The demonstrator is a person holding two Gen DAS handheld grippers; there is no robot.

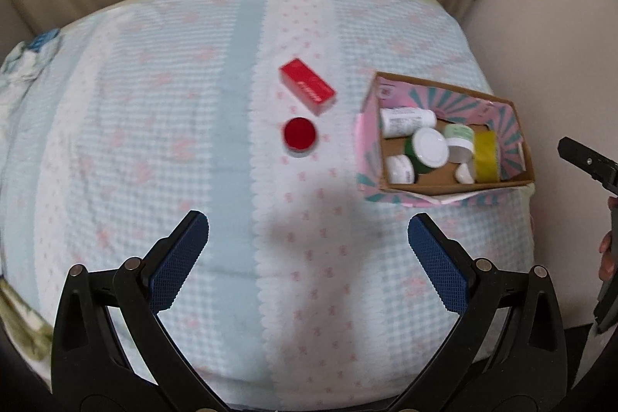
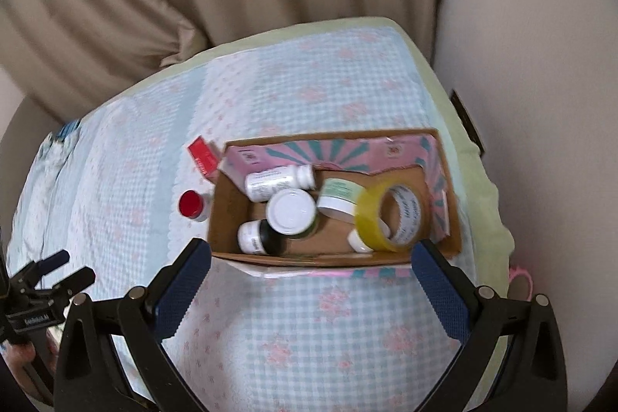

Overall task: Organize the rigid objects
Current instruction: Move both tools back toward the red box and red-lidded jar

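A: Start from the near side. What is the left gripper (image 1: 308, 250) doing?

B: Its two blue pads (image 1: 175, 269) stand wide apart with nothing between them. It hangs over the checked bedcover (image 1: 154, 141), and only cloth lies under it.

A: And the right gripper (image 2: 311, 278)?

B: Also spread wide and holding nothing. It hangs just before the near wall of the cardboard box (image 2: 332, 259), which already holds a white bottle (image 2: 280, 182), some jars with white lids and a roll of yellow tape (image 2: 390, 215).

A: So what is not yet in the box?

B: Two things, I think. The red-capped jar (image 1: 299, 134) stands on the cover, straight ahead of the left gripper and a little farther. Just beyond it lies the red carton (image 1: 308, 86), close to the jar, though I cannot tell if they touch. Its long axis runs diagonally, from far-left to near-right.

A: Which hand is nearer to them?

B: The left one, in my judgement. From the right wrist view both red things are on the left of the box, and the carton is partly hidden behind its corner. The box is to the right of them, so the left gripper would go forward to the jar first and then carry it to the right.
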